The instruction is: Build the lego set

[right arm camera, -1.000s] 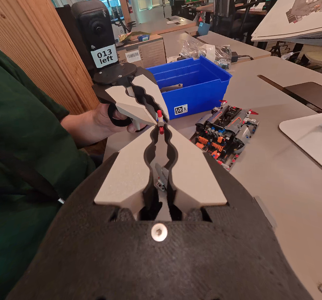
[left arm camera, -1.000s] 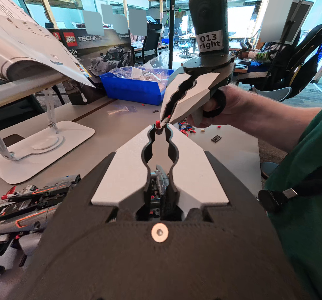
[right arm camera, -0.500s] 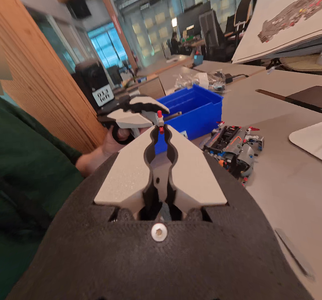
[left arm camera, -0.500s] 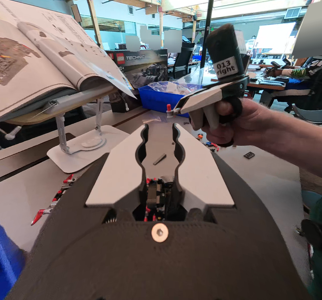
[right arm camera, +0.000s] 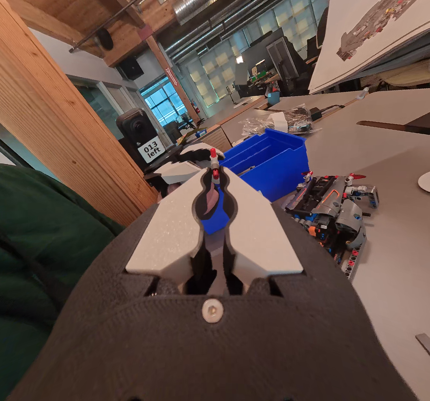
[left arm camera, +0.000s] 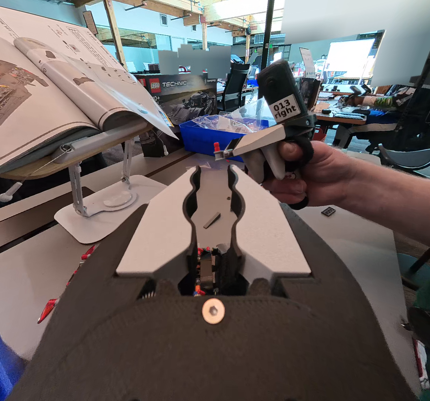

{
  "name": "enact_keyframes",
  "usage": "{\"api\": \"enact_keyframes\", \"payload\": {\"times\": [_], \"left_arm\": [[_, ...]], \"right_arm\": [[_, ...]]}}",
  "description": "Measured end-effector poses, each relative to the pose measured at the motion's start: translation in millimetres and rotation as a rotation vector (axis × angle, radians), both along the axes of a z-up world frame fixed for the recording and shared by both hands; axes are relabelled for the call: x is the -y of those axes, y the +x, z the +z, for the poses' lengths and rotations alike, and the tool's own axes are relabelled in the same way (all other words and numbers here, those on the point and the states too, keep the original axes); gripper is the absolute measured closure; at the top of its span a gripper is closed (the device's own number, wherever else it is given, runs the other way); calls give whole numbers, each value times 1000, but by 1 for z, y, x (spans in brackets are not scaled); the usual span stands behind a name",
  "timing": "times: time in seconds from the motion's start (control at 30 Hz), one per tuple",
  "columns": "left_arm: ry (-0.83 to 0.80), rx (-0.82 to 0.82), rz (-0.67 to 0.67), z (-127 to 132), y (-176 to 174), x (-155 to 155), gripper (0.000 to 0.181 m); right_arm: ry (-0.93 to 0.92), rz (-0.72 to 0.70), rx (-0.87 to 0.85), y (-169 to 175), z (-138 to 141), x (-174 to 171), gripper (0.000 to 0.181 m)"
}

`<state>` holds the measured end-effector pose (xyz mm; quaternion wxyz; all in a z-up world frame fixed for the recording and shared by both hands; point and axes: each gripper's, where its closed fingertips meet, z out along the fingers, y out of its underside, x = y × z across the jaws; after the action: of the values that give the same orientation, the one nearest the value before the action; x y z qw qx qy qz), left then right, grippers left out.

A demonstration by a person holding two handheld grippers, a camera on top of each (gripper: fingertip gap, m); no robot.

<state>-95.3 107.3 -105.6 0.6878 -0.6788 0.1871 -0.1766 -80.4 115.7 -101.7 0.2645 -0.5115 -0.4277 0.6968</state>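
The right gripper (right arm camera: 215, 174) was pinched tight on a small grey connector with red pins (right arm camera: 214, 165), held up in the air at its fingertips; seen from the left wrist view, that same piece (left arm camera: 220, 152) poked out sideways from the tips. The left gripper (left arm camera: 213, 173) stood wide open, nothing between its fingers, hovering over the grey table (left arm camera: 349, 250) with a loose grey strip (left arm camera: 211, 220) lying below. Out to the right of the right gripper, the half-built Lego vehicle (right arm camera: 330, 206) sat on the table just beside a blue bin (right arm camera: 274, 164), and the instruction booklet (left arm camera: 58, 101) lay open on its stand
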Motion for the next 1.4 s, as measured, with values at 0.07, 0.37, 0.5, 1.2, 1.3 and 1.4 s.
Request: {"api": "enact_keyframes", "payload": {"times": [0.07, 0.37, 0.5, 1.2, 1.3, 1.4], "left_arm": [[4, 23, -18, 2, 1, 0, 160], [11, 130, -145, 7, 8, 7, 175], [24, 142, -171, 9, 9, 10, 176], [50, 163, -251, 17, 11, 22, 177], [51, 164, -252, 16, 12, 22, 177], [50, 169, -257, 16, 12, 22, 177]], "right_arm": [[15, 12, 2, -1, 1, 5, 176], [40, 61, 4, -6, 1, 18, 176], [42, 76, -10, -5, 3, 21, 176], [212, 81, 0, -4, 7, 33, 176], [221, 74, 0, -4, 7, 33, 176], [229, 70, 1, -3, 6, 33, 176]]}}
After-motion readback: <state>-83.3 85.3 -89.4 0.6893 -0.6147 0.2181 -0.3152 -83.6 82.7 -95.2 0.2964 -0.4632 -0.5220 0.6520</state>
